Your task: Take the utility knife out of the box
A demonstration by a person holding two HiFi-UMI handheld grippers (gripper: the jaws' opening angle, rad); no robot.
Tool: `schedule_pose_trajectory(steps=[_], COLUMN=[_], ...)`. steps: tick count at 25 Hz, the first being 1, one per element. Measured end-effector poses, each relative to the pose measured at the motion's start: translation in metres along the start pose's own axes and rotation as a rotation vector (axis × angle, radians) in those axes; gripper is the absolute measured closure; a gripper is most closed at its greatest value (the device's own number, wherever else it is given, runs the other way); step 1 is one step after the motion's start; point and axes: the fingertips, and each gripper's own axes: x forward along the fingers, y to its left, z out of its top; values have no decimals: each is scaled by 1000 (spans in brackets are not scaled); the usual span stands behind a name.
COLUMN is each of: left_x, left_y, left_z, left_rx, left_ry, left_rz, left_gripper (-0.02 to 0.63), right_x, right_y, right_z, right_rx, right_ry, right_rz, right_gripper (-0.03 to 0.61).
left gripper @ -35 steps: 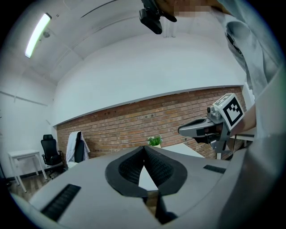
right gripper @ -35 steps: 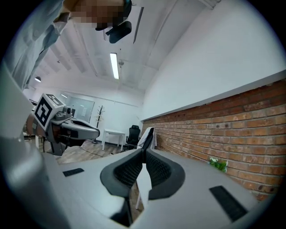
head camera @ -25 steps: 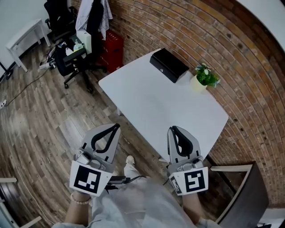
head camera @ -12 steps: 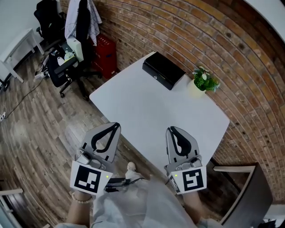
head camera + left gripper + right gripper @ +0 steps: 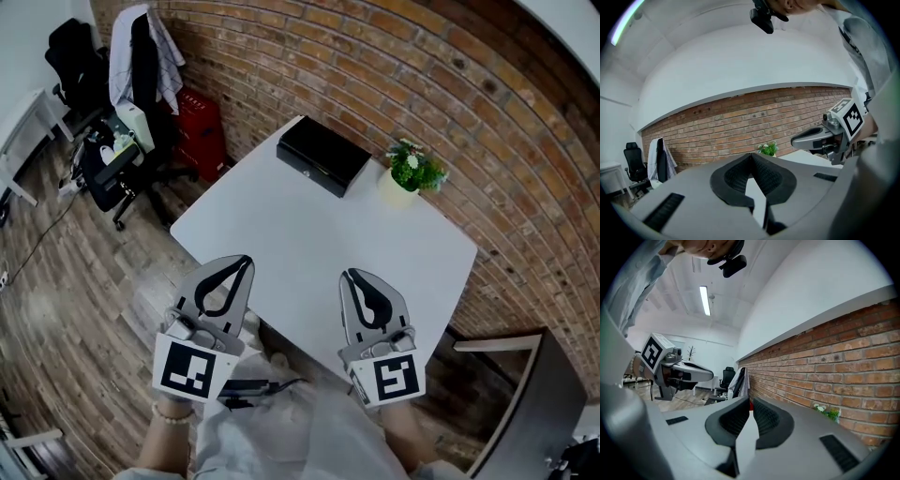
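Observation:
A closed black box (image 5: 323, 157) lies at the far edge of the white table (image 5: 309, 234), close to the brick wall. No utility knife shows in any view. My left gripper (image 5: 247, 260) hangs at the table's near left edge with its jaws shut and nothing between them (image 5: 750, 154). My right gripper (image 5: 350, 274) hovers over the table's near edge, jaws also together and empty (image 5: 750, 401). Both are well short of the box.
A small potted plant (image 5: 410, 172) stands to the right of the box. An office chair draped with clothes (image 5: 141, 66) and a red cabinet (image 5: 200, 122) stand left of the table. A dark chair (image 5: 525, 394) is at the lower right. The floor is wood.
The table, box and plant have slid left and nearer in the head view as I closed in. Both grippers stay shut and now reach the table's near edge.

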Motion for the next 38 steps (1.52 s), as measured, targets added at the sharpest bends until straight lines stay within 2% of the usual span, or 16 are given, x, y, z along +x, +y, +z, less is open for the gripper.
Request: schedule_pose_trajectory(steps=[11,25,34,38], left_x=[88,193,255,280], left_y=[41,84,96,97], left_z=[-29,-82,-129,-147], left_rx=[-1,-29,-47,-59], left_ry=[16,67,142,177], left_rz=[-125,-250,-304,-329], left_gripper=[595,595,594,584], right_x=[62,147,186,199], right_y=[-33,-66,-85,-97], right_z=[-17,-62,-90,-93], right_rx=[23,55,79,95], right_ry=[38,142,194,166], right_rz=[-94,-170,-209,-244], right_gripper=[525,525,525,525])
